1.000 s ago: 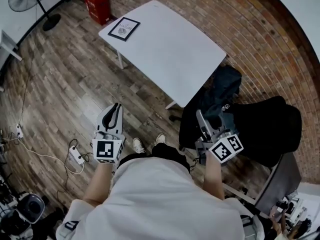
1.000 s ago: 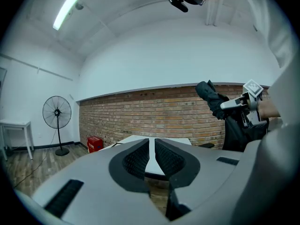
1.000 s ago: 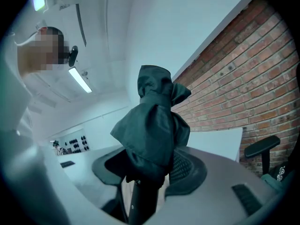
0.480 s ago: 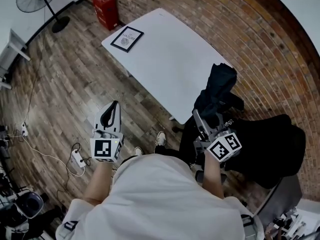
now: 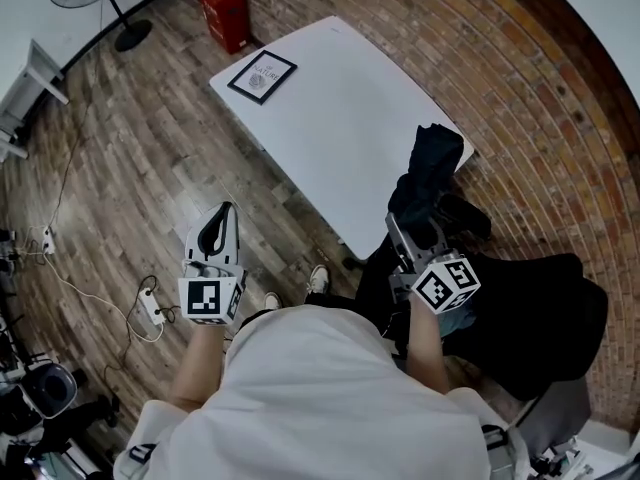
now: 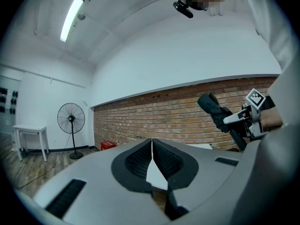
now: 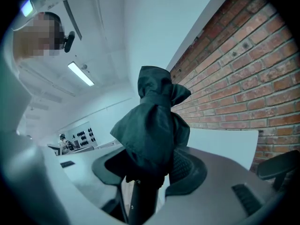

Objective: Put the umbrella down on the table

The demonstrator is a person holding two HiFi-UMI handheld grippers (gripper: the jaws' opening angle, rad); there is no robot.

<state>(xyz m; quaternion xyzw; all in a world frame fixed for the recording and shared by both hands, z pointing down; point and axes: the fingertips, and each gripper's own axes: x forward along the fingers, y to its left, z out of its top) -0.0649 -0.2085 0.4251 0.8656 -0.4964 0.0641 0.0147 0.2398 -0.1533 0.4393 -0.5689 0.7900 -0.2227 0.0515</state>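
Umbrella (image 5: 428,173): dark, folded, cloth bunched loosely. Lower end clamped in right gripper (image 5: 408,230), tip tilted up and away. Held in air over near corner of white rectangular table (image 5: 330,108), not lying on it

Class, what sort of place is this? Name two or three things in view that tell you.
Probably an indoor studio or workroom: a bare brick wall, a plain white table on a plank floor, a pedestal fan, and a power strip lying on that floor.

L claw (image 5: 229,213) shut, empty — R claw (image 5: 414,231) clamped on umbrella (image 5: 435,163), both fwd.
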